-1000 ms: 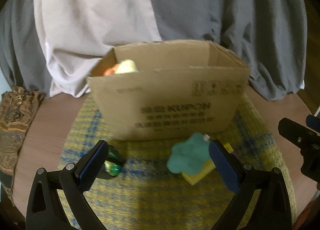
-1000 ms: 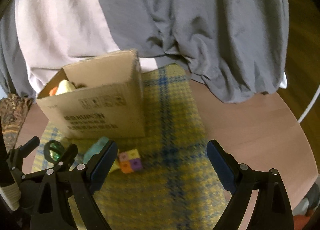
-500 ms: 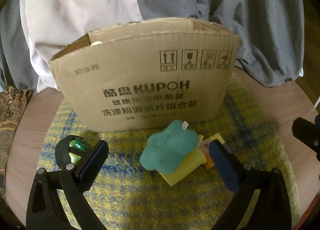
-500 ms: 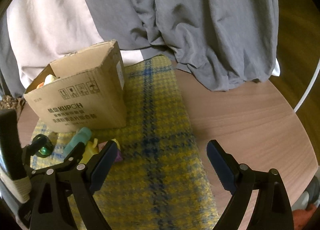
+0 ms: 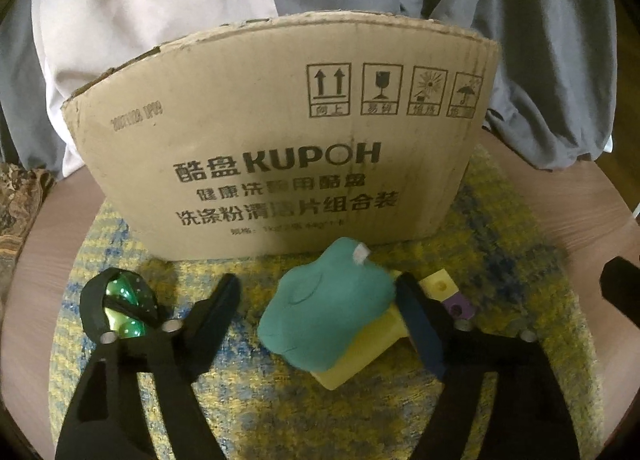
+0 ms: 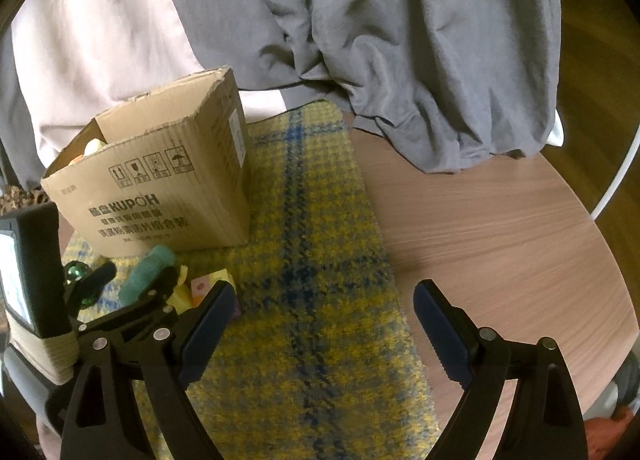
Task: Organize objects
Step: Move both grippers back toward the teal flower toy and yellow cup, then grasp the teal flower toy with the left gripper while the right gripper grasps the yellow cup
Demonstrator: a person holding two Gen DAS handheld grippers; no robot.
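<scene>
Left claw (image 5: 320, 308) closing around teal plush (image 5: 326, 316), right pad touching, left pad clear; cardboard box (image 5: 280, 148) just beyond. Right claw (image 6: 324, 308) apart, empty.

Round wooden table (image 6: 500, 228) under a yellow-blue woven mat (image 6: 320, 260), grey and pale draped cloth (image 6: 400, 40) behind.

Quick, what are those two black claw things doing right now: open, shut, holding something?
Left gripper: open, jaws just been closing around the teal plush toy, pads not yet pressing on it.
Right gripper: open, empty.
</scene>
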